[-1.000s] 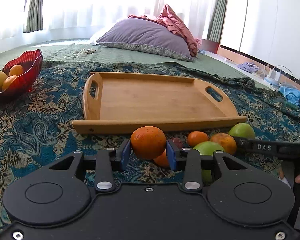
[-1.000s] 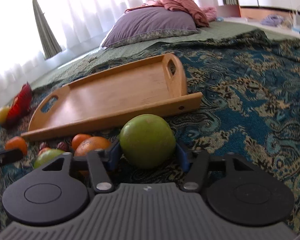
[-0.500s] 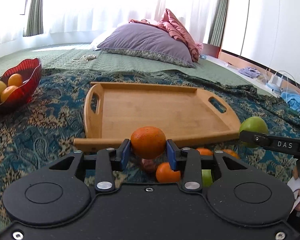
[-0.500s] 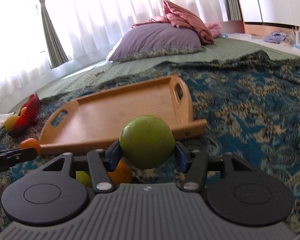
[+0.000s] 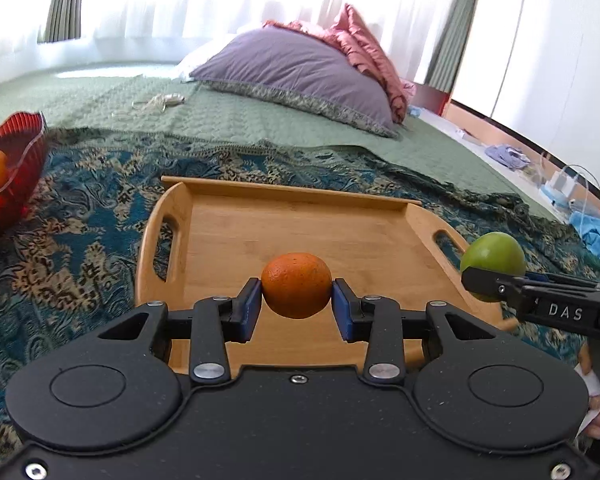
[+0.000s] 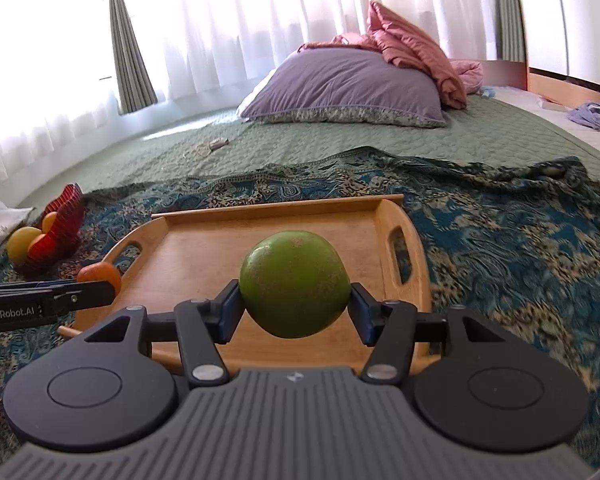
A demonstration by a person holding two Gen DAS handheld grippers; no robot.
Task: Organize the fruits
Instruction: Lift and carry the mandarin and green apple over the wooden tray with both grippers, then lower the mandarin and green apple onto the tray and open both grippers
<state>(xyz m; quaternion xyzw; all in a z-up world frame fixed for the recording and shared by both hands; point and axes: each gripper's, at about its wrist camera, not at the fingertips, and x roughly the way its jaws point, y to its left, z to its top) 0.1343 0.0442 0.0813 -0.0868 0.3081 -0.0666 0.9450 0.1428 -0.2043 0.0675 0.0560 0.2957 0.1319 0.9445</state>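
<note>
My left gripper (image 5: 296, 308) is shut on an orange (image 5: 296, 285), held in the air above the near part of a bare wooden tray (image 5: 300, 232). My right gripper (image 6: 294, 312) is shut on a large green fruit (image 6: 294, 284), also lifted over the tray (image 6: 204, 248), nearer its right handle. In the left wrist view the green fruit (image 5: 493, 258) hangs at the tray's right end. In the right wrist view the orange (image 6: 100, 274) shows at the tray's left end. The loose fruits on the cloth are hidden below the grippers.
A red glass bowl (image 5: 16, 160) with orange and yellow fruits stands on the patterned blue cloth (image 5: 80, 208) to the tray's left. A purple pillow (image 5: 296, 76) and pink bedding lie further back on the green quilt. A person's fingers (image 5: 592, 404) show at the right edge.
Both grippers have risen off the cloth with their fruits and moved forward over the tray. The pile of loose fruits has dropped out of view beneath them.
</note>
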